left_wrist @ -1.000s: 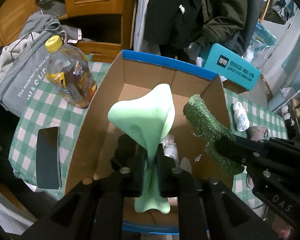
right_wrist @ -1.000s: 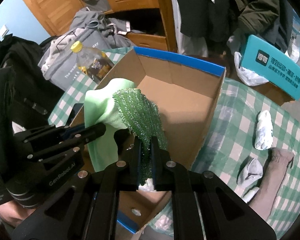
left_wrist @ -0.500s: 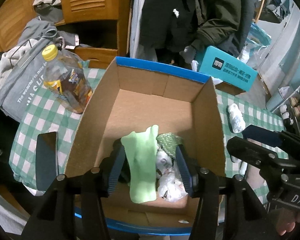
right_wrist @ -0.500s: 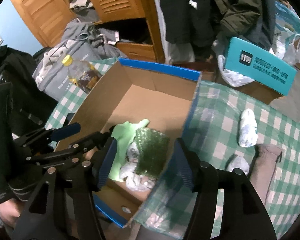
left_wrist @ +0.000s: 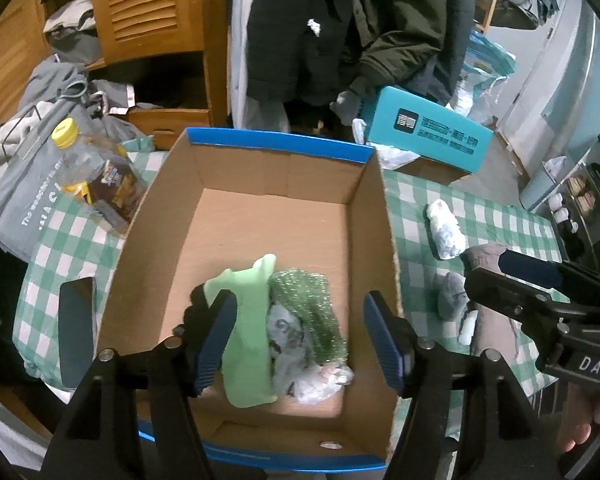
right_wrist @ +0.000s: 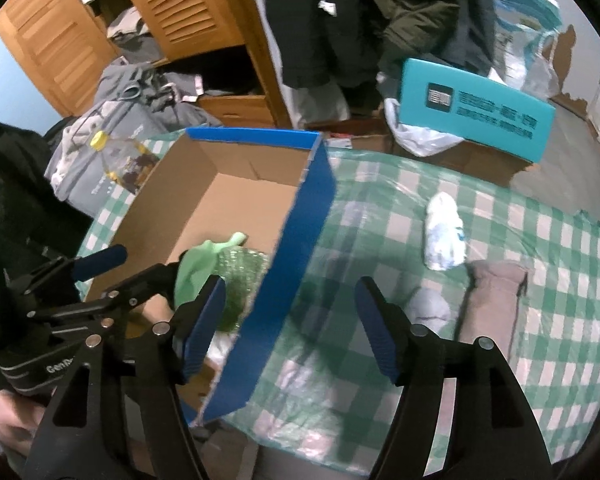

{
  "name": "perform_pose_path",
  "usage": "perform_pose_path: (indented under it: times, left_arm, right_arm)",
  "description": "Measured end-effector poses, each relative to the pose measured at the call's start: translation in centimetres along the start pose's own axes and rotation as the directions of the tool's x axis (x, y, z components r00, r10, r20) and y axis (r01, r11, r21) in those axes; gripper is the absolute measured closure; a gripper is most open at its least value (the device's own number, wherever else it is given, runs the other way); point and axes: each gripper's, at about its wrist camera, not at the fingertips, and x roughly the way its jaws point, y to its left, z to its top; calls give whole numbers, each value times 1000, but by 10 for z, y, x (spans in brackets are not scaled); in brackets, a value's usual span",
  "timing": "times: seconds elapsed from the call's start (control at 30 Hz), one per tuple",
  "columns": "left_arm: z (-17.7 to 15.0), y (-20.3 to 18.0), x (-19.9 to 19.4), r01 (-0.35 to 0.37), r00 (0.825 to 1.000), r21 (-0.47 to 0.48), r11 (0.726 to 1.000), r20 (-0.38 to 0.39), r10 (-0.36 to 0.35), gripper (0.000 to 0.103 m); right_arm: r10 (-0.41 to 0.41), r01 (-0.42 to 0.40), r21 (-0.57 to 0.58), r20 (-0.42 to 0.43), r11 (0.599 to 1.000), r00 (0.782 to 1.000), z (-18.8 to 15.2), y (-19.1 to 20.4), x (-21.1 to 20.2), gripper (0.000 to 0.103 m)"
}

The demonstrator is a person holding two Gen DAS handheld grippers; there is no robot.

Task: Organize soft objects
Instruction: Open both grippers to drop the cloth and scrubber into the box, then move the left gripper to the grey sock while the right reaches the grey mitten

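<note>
A: Looking down the left gripper [left_wrist: 300, 334]: jaws just opened, empty; pale green cloth [left_wrist: 246, 344] and green scrubber [left_wrist: 312, 312] lie in the box [left_wrist: 374, 216].

B: Right gripper [right_wrist: 290, 326] likewise opened, empty, over checkered bench [right_wrist: 380, 208]; only it shows the box's blue outer wall. Wardrobe [right_wrist: 180, 4] behind.

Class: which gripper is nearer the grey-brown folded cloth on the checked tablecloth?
Right. The right gripper hangs open beside the grey-brown folded cloth; the left gripper is open over the cardboard box.

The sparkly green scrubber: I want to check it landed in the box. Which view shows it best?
The left wrist view: the sparkly green scrubber lies in full sight inside the cardboard box. The right wrist view shows only part of it, behind the box's blue wall.
</note>
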Motion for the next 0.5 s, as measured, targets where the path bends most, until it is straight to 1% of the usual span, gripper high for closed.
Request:
perform_pose_path:
  times: [0.5]
  left_arm:
    - [0, -50, 6, 32, 999, 78, 996, -13, -31, 32]
  right_arm:
    - [-53, 52, 111, 7, 992, 999, -19, -69, -15, 34]
